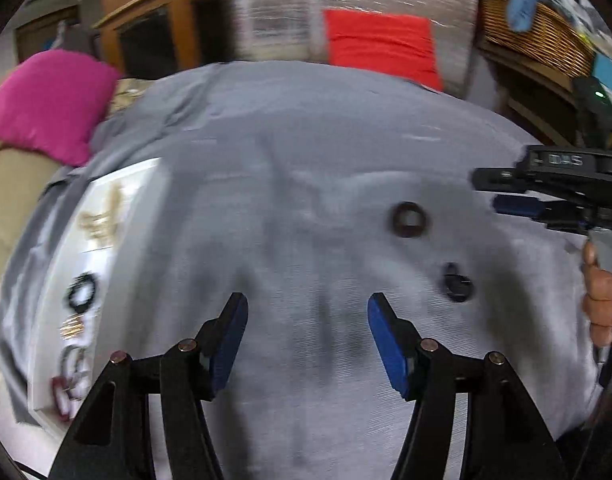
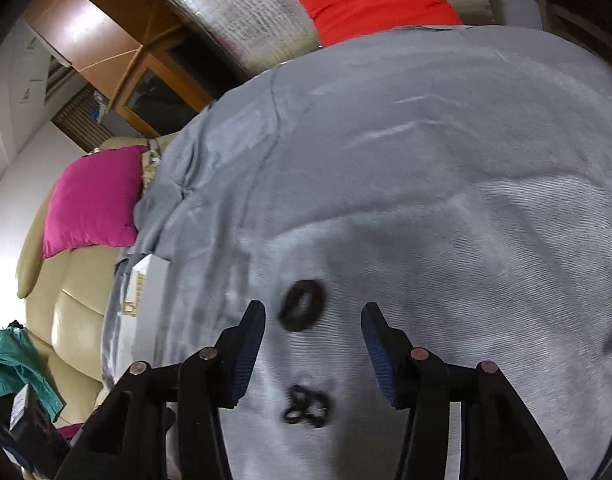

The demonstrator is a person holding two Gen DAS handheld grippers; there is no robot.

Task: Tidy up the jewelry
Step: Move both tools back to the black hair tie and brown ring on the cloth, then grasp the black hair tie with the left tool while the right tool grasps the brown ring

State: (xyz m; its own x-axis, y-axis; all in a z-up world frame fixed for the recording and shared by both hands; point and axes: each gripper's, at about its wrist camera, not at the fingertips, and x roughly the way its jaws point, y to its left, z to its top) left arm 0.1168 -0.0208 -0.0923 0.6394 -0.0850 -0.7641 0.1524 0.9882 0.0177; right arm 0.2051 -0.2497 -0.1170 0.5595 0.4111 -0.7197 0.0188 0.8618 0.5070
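A grey cloth (image 1: 306, 140) covers the surface. On it lie a dark ring (image 1: 410, 219) and a small black linked piece (image 1: 457, 283). My left gripper (image 1: 306, 304) stands open above bare cloth, to the left of both. At the left edge a white tray (image 1: 118, 200) holds gold pieces (image 1: 100, 220), a black beaded bracelet (image 1: 81, 292) and gold bangles (image 1: 72, 326). My right gripper (image 2: 314, 312) is open and empty, with the dark ring (image 2: 302, 305) on the cloth just beyond its tips. The black linked piece (image 2: 306, 402) lies below, between its fingers. The right gripper (image 1: 494, 192) also shows at the right edge of the left wrist view.
A hand (image 1: 602, 296) grips the right tool's handle. A pink cushion (image 1: 46, 104) on a beige sofa (image 2: 78, 312) lies to the left, a red cushion (image 1: 380, 46) beyond the cloth's far edge. A wicker basket (image 1: 538, 36) and a wooden cabinet (image 2: 106, 40) stand behind.
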